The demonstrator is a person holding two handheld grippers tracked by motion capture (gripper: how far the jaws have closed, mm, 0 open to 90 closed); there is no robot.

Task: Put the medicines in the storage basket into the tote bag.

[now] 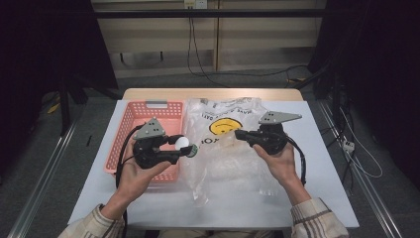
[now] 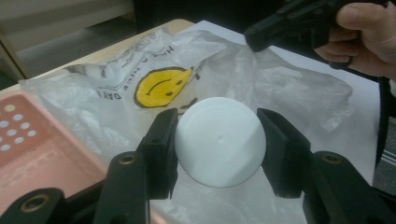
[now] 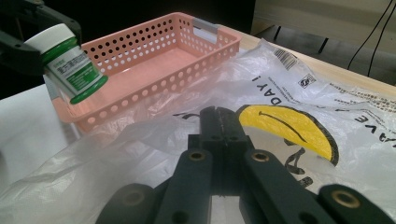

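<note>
A small bottle (image 1: 184, 145) with a white cap and a green label is clamped by its cap between the jaws of my left gripper (image 1: 186, 147), just right of the pink basket's edge and above the bag's left side. In the left gripper view the white cap (image 2: 219, 140) sits between both pads. The right gripper view shows the bottle (image 3: 70, 63) hanging tilted in front of the basket. My right gripper (image 1: 239, 135) is shut, pinching the film of the clear plastic bag (image 1: 233, 163) with the yellow smiley; its closed tips (image 3: 215, 114) rest in the plastic.
The pink perforated basket (image 1: 130, 124) lies on the left of the white table sheet (image 1: 317, 198), with nothing in the part I can see. The bag spreads over the middle. Cables and a dark frame stand beyond the table's far edge.
</note>
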